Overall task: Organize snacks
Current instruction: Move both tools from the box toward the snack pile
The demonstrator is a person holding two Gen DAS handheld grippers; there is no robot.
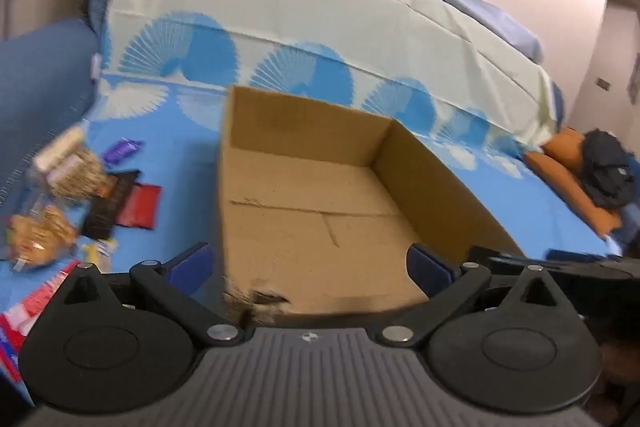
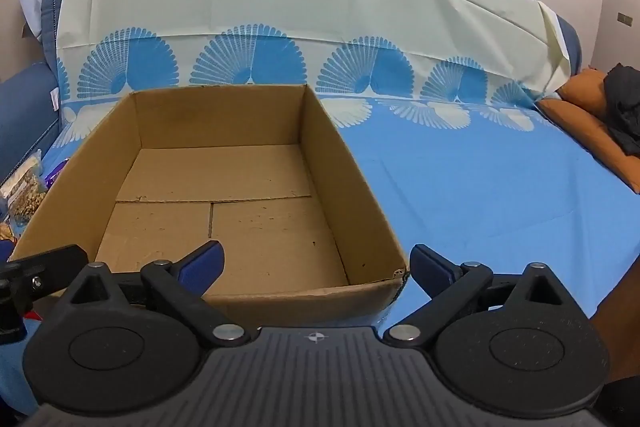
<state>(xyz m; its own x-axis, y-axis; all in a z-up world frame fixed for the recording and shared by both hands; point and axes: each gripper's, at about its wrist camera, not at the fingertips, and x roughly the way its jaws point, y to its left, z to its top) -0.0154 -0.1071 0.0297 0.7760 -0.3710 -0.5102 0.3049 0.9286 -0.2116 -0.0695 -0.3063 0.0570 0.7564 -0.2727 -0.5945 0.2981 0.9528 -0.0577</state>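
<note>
No text, brand or number can be read in either view. The snack packets [image 1: 60,195] lying on the blue bed sheet [image 1: 180,167] are blurred, so their printing shows only as patches of purple, red, black and white. The cardboard box [image 2: 224,187] bears no printing on the walls and floor that show. The only sign is a small round crosshair emblem [image 2: 316,337] moulded into the ribbed grey body of each gripper, without any letters beside it.
</note>
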